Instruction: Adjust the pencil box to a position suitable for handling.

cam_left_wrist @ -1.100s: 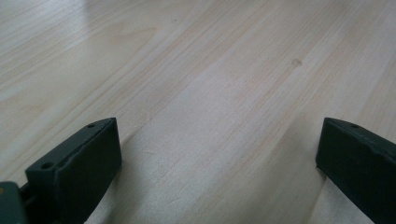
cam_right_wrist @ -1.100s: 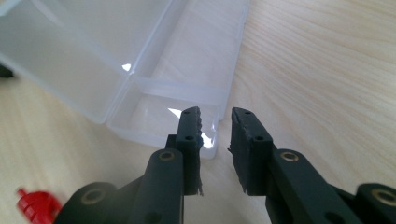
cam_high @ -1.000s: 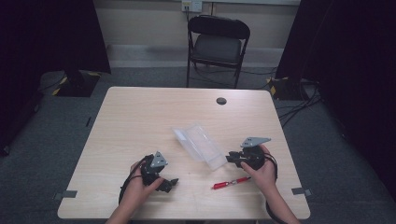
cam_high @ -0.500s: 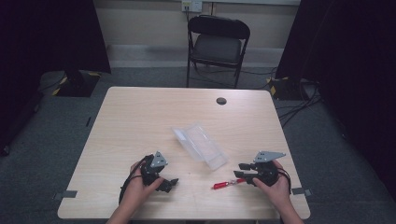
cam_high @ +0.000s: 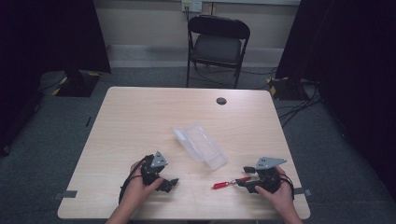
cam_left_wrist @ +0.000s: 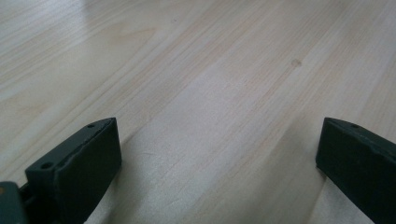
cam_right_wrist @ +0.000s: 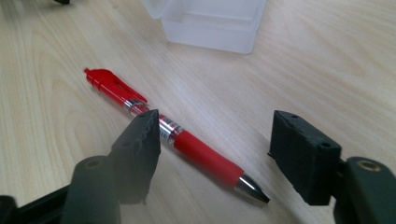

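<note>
**Right tongs spreading over the red pen**

High view: the right tongs point(cam_high: 243, 176) are lying low on the bench point(cam_high: 140, 116), their tips pointing at the red pen point(cam_high: 224, 184), which is resting flat just ahead of them. A clear plastic case point(cam_high: 200, 145) is sitting farther out, between the two pairs of tongs. The left tongs point(cam_high: 173, 183) are resting on the bench, well apart from the pen.

Left gripper view: the left tongs point(cam_left_wrist: 215, 163) are standing spread wide, with bare bench point(cam_left_wrist: 201, 70) between the jaws.

Right gripper view: the right tongs point(cam_right_wrist: 215, 149) have just been opening and are standing spread. The pen point(cam_right_wrist: 196, 149) is lying slantwise between the jaws, its tip nearest, pinched by neither. The case point(cam_right_wrist: 210, 23) is sitting beyond.
</note>
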`<state>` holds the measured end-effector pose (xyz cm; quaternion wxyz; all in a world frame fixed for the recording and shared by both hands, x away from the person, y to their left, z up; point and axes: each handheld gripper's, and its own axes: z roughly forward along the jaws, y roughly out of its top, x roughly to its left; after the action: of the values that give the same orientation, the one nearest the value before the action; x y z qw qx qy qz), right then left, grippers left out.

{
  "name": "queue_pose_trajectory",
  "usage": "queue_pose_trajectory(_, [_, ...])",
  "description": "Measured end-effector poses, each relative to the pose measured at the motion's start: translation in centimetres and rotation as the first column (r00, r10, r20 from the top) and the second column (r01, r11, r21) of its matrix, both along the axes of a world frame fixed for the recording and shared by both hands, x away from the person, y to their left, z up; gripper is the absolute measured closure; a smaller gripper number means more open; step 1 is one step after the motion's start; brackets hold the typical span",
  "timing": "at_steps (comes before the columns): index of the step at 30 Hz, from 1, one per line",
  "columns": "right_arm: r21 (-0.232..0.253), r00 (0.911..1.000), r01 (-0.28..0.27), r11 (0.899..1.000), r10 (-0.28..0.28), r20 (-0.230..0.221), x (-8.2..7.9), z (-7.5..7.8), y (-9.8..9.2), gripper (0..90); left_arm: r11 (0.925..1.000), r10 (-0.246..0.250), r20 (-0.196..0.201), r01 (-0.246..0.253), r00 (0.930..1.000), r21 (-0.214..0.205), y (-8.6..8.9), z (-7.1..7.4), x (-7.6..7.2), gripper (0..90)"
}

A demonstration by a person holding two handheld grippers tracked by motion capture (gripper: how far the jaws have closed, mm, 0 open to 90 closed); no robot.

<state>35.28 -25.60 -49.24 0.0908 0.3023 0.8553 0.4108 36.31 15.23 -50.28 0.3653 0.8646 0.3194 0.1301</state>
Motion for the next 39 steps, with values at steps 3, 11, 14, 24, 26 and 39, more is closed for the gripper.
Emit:
queue_pose_trajectory(3, [-0.030,1.0000,-0.004,1.000,0.004,0.002,-0.03,-0.28,0.01,31.6,1.0000,0.000,0.000,0.000,1.0000,0.000,0.00,0.00,0.00,0.0])
queue_pose_trajectory(11, [-0.059,0.9987,-0.009,0.998,0.011,0.050,-0.18,-0.50,0.11,34.8,1.0000,0.000,-0.001,0.000,1.0000,0.000,-0.01,0.00,0.00,0.0])
queue_pose_trajectory(14, [-0.072,0.9974,-0.006,0.997,0.012,0.071,-0.33,-0.54,0.22,38.4,1.0000,0.000,-0.002,0.000,1.0000,0.000,0.00,0.00,-0.01,0.0])
queue_pose_trajectory(24, [-0.059,0.9965,-0.018,0.998,0.022,0.080,-0.43,-0.53,0.48,55.7,1.0000,-0.002,-0.001,0.002,1.0000,0.000,-0.01,0.01,0.02,0.0])
queue_pose_trajectory(26, [-0.058,0.9959,-0.030,0.998,0.035,0.083,-0.49,-0.53,0.46,60.0,1.0000,0.000,0.000,0.000,1.0000,-0.001,-0.04,0.01,0.04,0.0])
queue_pose_trajectory(39, [-0.062,0.9939,-0.086,0.994,0.090,0.064,-0.36,-0.28,0.65,58.3,1.0000,0.005,-0.002,-0.005,1.0000,0.005,-0.11,0.06,0.08,0.0])
